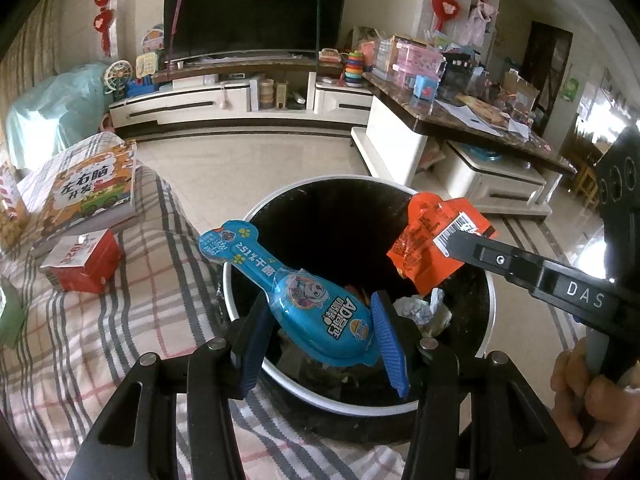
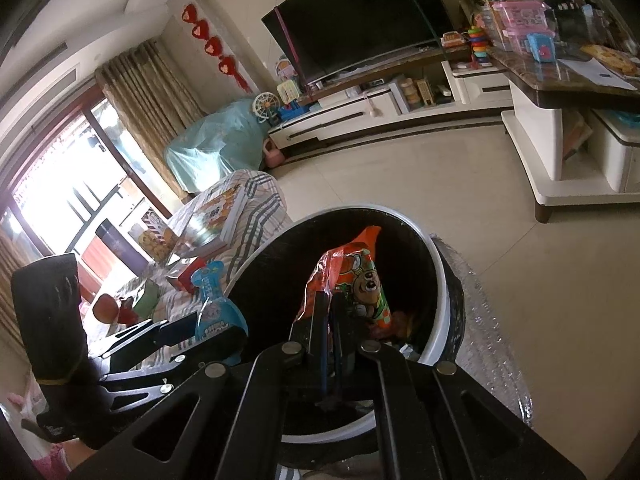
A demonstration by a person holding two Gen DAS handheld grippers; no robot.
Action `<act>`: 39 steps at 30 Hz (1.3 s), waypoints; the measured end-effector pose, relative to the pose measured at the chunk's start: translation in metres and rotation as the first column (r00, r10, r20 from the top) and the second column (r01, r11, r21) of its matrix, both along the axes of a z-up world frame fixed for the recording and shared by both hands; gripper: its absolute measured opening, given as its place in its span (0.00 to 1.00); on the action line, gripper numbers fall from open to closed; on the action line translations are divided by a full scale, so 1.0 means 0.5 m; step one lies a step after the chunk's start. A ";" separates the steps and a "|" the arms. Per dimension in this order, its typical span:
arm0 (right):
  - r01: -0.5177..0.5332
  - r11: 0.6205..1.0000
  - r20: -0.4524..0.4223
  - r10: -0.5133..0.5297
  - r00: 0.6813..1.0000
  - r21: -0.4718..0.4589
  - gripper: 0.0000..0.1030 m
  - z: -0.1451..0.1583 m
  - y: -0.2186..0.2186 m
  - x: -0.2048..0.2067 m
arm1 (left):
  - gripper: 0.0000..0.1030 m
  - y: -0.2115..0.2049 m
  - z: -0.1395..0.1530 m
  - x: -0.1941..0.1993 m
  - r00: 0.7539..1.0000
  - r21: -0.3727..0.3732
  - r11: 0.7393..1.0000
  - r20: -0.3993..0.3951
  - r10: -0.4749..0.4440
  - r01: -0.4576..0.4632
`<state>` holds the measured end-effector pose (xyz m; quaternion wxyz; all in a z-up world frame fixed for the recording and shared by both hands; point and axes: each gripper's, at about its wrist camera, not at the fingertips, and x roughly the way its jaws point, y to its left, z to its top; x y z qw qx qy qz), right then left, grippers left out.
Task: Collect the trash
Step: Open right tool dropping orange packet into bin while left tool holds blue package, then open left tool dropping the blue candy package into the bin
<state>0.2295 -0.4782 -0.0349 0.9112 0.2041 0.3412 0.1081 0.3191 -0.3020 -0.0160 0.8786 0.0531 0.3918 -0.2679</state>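
Observation:
A round black trash bin with a white rim (image 1: 240, 312) (image 2: 438, 280) stands on the floor beside the plaid sofa. My left gripper (image 1: 320, 332) holds a blue bone-shaped snack package (image 1: 304, 292) between its blue pads, over the bin's near edge. The package also shows in the right wrist view (image 2: 214, 312). My right gripper (image 2: 330, 320) is shut on an orange snack wrapper (image 2: 356, 276) above the bin's opening. In the left wrist view the wrapper (image 1: 428, 248) hangs from the right gripper's finger (image 1: 472, 246). Crumpled paper (image 1: 420, 308) lies inside the bin.
A plaid sofa (image 1: 120, 320) at left carries a children's book (image 1: 92, 196) and a red box (image 1: 84, 264). A TV (image 1: 248, 12) on a white cabinet stands across the tiled floor. A cluttered dark-topped coffee table (image 1: 460, 120) is at right.

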 end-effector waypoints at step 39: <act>-0.004 0.999 0.041 0.002 0.999 0.040 0.85 0.037 0.065 -0.043 | 0.74 0.183 -0.010 -0.098 0.987 -0.029 0.986 -0.002 0.163 -0.163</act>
